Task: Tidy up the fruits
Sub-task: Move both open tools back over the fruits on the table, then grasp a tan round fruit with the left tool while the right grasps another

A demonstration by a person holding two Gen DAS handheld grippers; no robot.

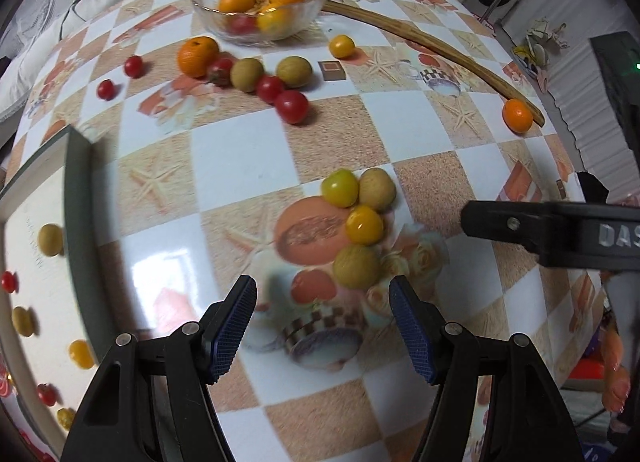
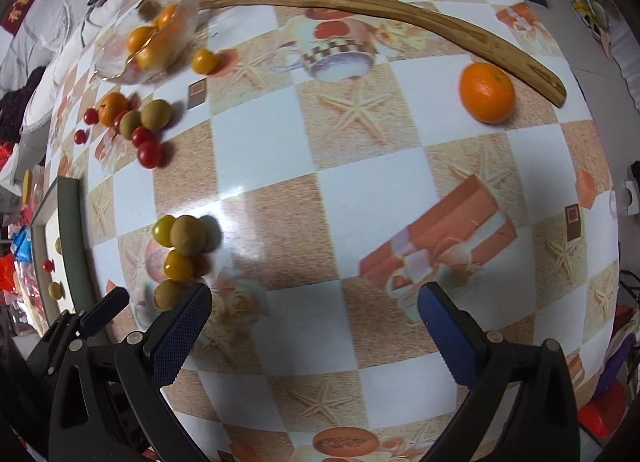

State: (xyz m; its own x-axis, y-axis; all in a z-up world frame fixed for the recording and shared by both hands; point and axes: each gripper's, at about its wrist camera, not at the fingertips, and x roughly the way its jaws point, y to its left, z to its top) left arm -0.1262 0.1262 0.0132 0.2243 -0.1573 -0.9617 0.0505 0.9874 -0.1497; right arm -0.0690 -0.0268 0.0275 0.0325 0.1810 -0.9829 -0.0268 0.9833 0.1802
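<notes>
My left gripper (image 1: 322, 324) is open and empty above the table, just short of a cluster of small fruits: a tan longan (image 1: 356, 266), a yellow tomato (image 1: 364, 224), a green-yellow tomato (image 1: 340, 187) and another longan (image 1: 377, 189). The same cluster shows in the right wrist view (image 2: 180, 250). My right gripper (image 2: 314, 326) is open and empty; its finger shows in the left wrist view (image 1: 520, 227). A glass bowl (image 1: 260, 1) holds oranges and tomatoes. More fruits lie near it: an orange (image 1: 198, 55), red tomatoes (image 1: 291, 106), longans (image 1: 294, 71).
A white board with a dark green rim (image 1: 78, 197) at the left carries several small fruits. A long curved wooden stick (image 2: 400, 17) lies across the far table. A lone orange (image 2: 486, 93) sits near its end. A yellow tomato (image 1: 341, 46) lies beside the bowl.
</notes>
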